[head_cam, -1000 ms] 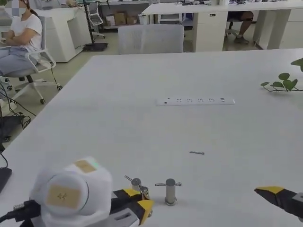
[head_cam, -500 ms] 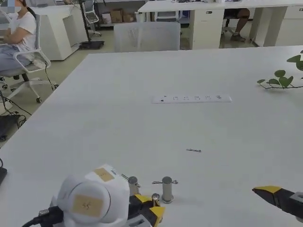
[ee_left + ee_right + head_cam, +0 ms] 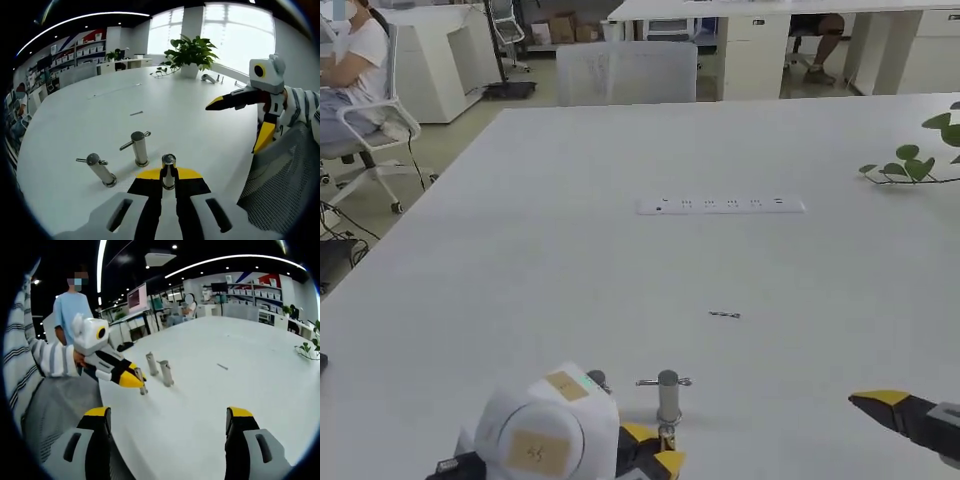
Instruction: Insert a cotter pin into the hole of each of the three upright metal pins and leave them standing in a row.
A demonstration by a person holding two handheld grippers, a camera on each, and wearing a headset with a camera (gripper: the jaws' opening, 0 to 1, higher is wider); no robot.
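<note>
Clamping upright metal pin (image 3: pixel 168 162), left claw (image 3: pixel 169 178)

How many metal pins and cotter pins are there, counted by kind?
3 metal pins, one in the left gripper
3 cotter pins, two inserted, one loose
Total: 6

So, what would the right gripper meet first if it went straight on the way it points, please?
Probably the nearer free-standing metal pin, nearly centred between the open jaws of the right gripper. The left gripper, holding a third pin, sits just left of that line. Depth is unclear.
</note>
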